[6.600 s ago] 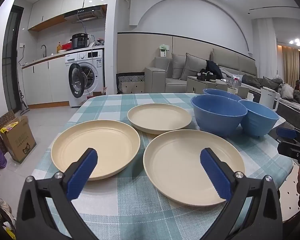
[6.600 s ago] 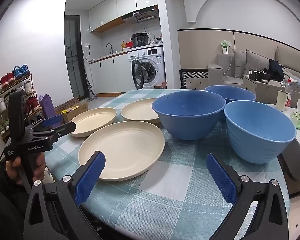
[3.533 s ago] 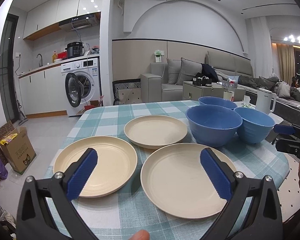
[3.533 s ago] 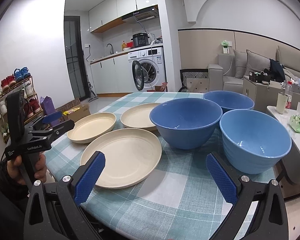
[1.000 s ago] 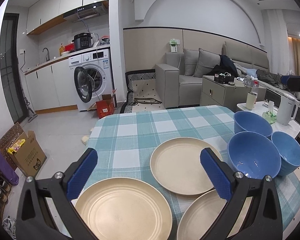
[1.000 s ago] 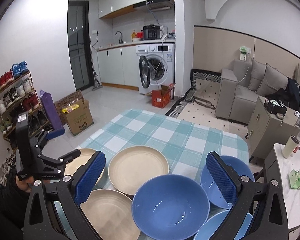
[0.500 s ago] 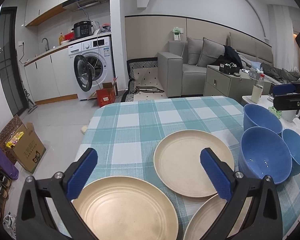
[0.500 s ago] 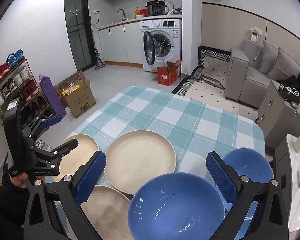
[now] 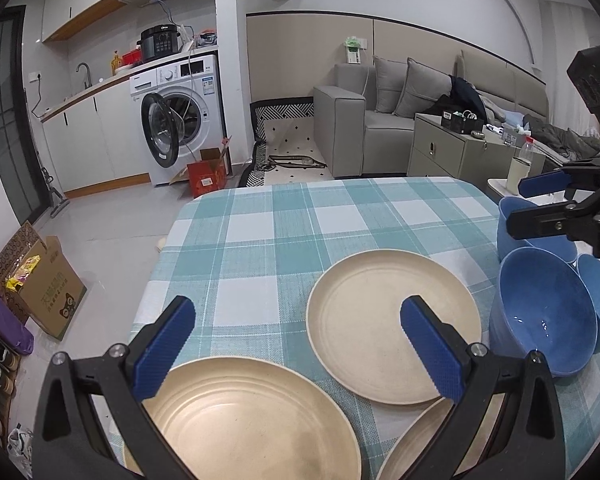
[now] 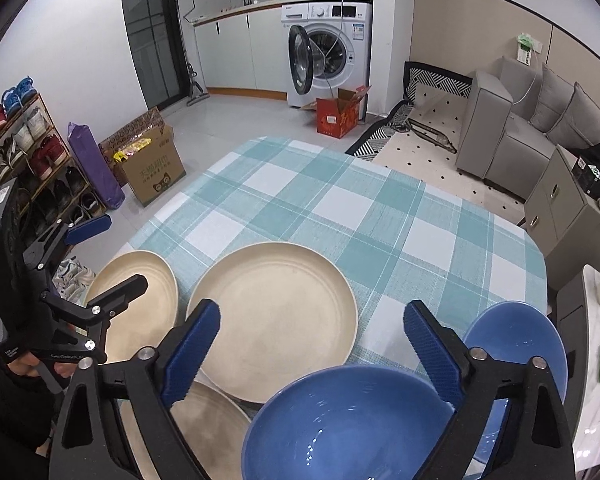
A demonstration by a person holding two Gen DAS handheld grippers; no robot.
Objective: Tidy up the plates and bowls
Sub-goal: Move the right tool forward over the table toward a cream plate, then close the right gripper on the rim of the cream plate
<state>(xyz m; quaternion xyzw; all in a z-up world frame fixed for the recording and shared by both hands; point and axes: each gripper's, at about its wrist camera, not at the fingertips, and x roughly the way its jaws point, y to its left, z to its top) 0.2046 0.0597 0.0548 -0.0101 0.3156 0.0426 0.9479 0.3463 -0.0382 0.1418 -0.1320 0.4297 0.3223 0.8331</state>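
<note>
Three cream plates (image 9: 392,328) – round, shallow, three glossy blue bowls (image 9: 544,312)

Both cams ride on the grippers and look down at an angle over the table (image 9: 340,216), toward the washer (image 9: 180,120) at the far wall. Left wrist cam sits over the table's near-left corner, with the cream plates (image 9: 380,320) close below it. Right wrist cam is further right and tilts down more steeply, right above the blue bowls (image 10: 348,420). Both views share the checked table, the plates, the bowls, the washer and the sofa (image 10: 512,128) to the washer's right. Each cam also catches the other gripper at its edge.
</note>
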